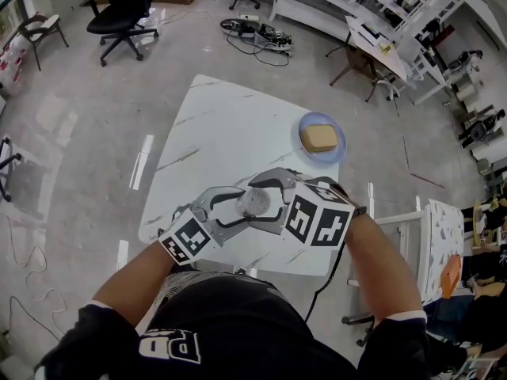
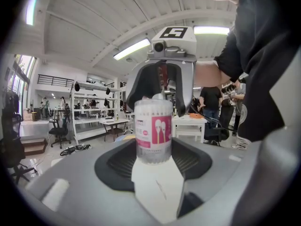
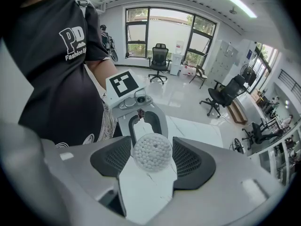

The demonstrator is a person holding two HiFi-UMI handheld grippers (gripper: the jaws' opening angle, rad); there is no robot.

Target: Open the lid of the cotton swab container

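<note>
The cotton swab container [image 1: 255,203] is a clear cylinder with a pink label [image 2: 153,131], held over the white table [image 1: 226,125]. My left gripper [image 1: 240,210] is shut on its lower body [image 2: 153,160]. My right gripper [image 1: 268,198] faces it from the other side. Its jaws stand wide on either side of the container's top [image 3: 152,152] with slim gaps, not pressing. White swab tips show through the round top. In the left gripper view the right gripper [image 2: 160,102] straddles the lid. In the right gripper view the left gripper [image 3: 146,122] shows behind the container.
A blue plate [image 1: 305,123] with a tan block [image 1: 320,138] sits at the table's far right corner. A white frame [image 1: 404,220] stands right of the table. Office chairs [image 1: 123,10] and cables [image 1: 257,32] lie on the floor beyond.
</note>
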